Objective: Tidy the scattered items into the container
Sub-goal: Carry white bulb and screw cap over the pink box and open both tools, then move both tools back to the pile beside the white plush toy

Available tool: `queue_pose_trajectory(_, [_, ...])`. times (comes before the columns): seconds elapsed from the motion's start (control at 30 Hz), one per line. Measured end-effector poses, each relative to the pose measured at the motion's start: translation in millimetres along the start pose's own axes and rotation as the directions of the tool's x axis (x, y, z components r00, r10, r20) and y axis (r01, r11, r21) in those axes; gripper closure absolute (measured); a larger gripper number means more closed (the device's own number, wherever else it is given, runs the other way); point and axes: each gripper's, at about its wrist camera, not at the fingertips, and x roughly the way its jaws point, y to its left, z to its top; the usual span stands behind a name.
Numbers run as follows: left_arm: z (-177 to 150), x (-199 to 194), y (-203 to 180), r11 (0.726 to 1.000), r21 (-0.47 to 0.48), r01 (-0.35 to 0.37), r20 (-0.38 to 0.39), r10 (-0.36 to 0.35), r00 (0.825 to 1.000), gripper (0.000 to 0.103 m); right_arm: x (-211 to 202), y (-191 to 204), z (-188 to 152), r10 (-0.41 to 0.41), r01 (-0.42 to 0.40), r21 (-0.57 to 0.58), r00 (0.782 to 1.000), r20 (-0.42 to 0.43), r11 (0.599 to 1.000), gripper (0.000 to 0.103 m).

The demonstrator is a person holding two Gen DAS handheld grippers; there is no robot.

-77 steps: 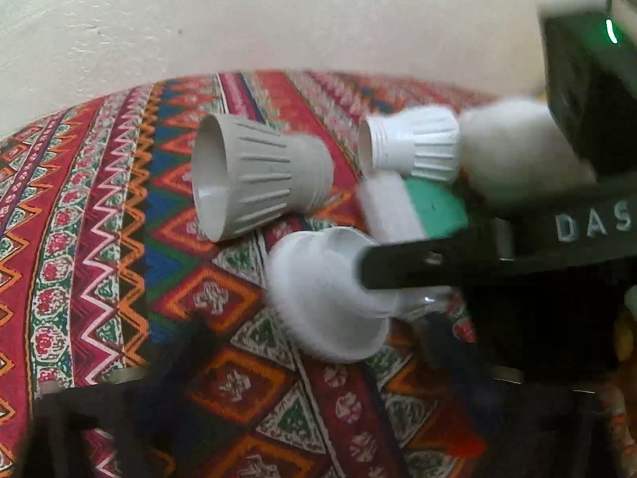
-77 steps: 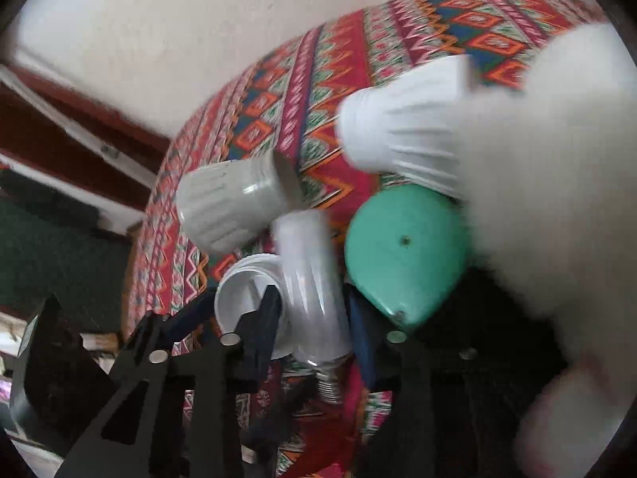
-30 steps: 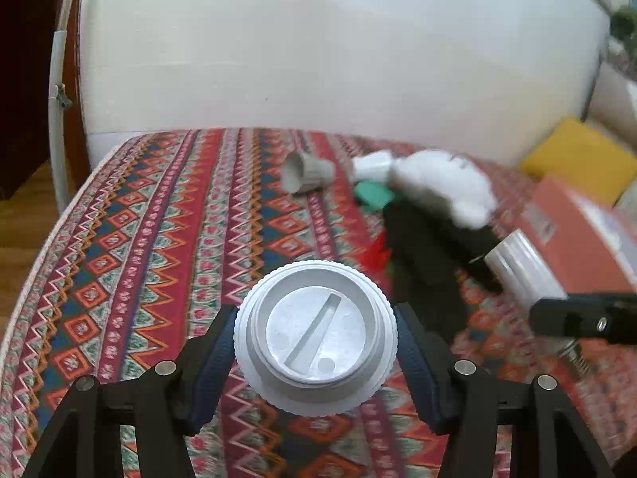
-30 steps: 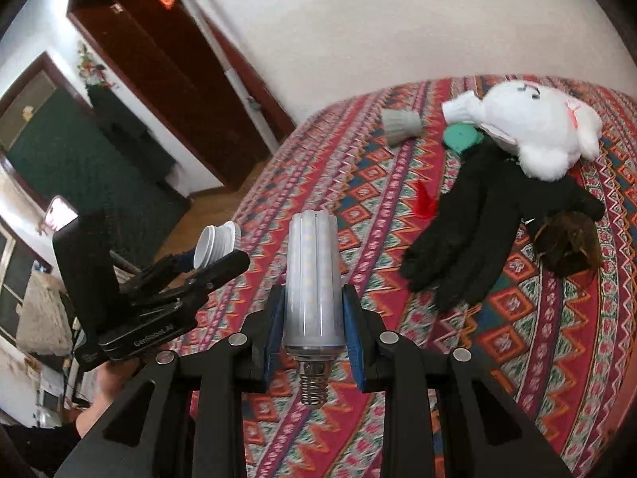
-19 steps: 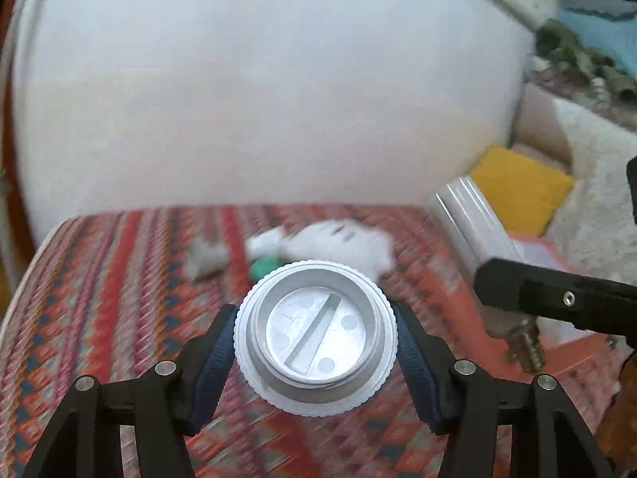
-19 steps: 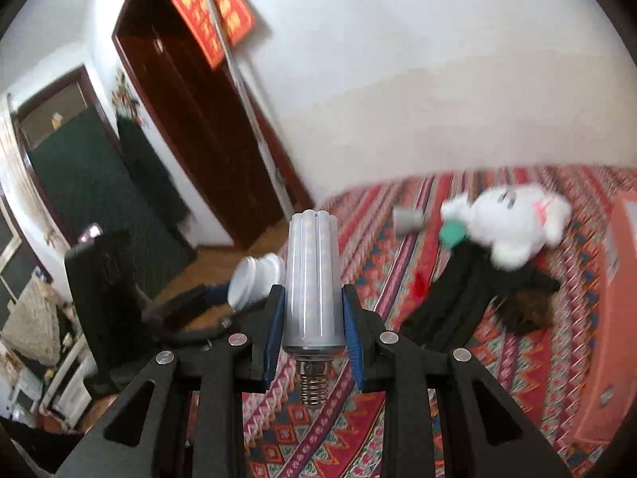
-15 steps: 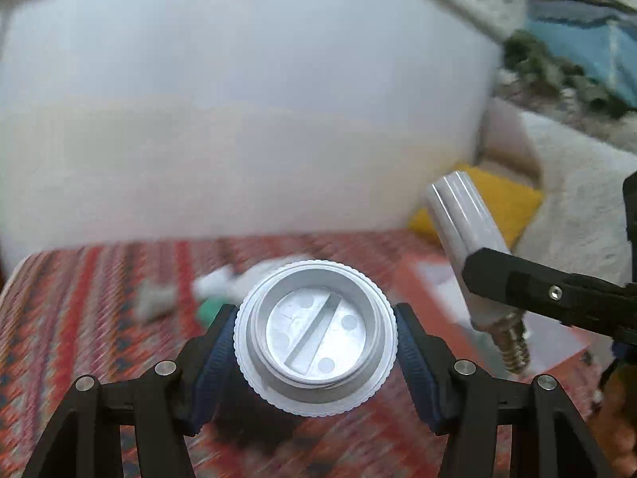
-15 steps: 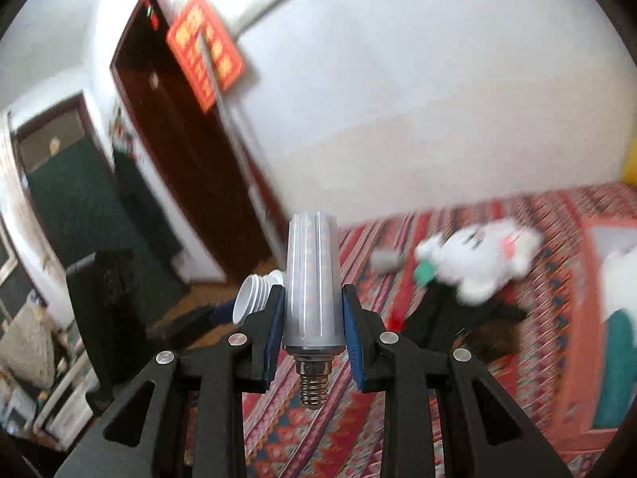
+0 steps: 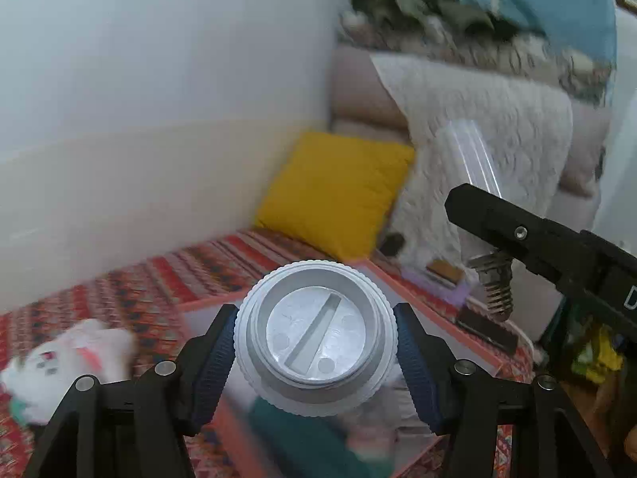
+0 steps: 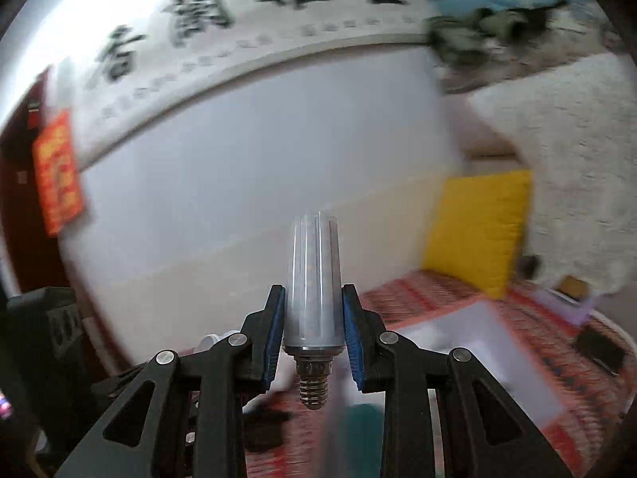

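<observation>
- Your left gripper (image 9: pixel 314 352) grips the white cap (image 9: pixel 315 336); your right gripper (image 10: pixel 313 340) clamps the corn bulb (image 10: pixel 314 275).
- Both are carried above the orange-rimmed container (image 9: pixel 438 320); neither is dropped yet.
- The plush toy (image 9: pixel 59 362) awaits outside.

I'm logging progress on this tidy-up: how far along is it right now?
Partly done. Something teal already lies in the orange-rimmed box. In hand: the left tool grips a white ribbed cap, and the right tool grips a corn-style bulb, both above the box. Left: releasing both, then the white plush toy on the patterned cloth.
</observation>
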Motion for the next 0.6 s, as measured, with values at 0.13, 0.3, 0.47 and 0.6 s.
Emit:
queue_pose_trajectory(0.13, [-7.6, 52.6, -6.1, 1.0, 0.01, -0.023, -0.096, 0.024, 0.995, 0.037, 27.5, -47.1, -5.9, -0.086, 0.09, 0.051, 0.994, -0.072, 0.995, 0.073])
queue_pose_trajectory(0.3, [-16.2, 81.9, 10.7, 0.996, -0.074, -0.054, -0.172, 0.04, 0.984, 0.027, 67.8, -92.1, -21.9, -0.17, 0.192, 0.091, 0.963, -0.208, 0.977, 0.055])
queue_pose_trajectory(0.47, [-11.1, 67.0, 15.3, 0.995, -0.072, -0.068, -0.138, 0.058, 0.989, 0.021, 66.9, -98.1, -23.1, -0.156, 0.182, 0.126, 0.969, -0.191, 0.975, 0.029])
queue_pose_trajectory(0.6, [-11.1, 35.9, 19.3, 0.995, -0.068, -0.08, -0.096, 0.073, 0.993, 0.019, 63.3, -83.7, -21.8, -0.129, 0.149, 0.112, 0.976, -0.173, 0.982, 0.029])
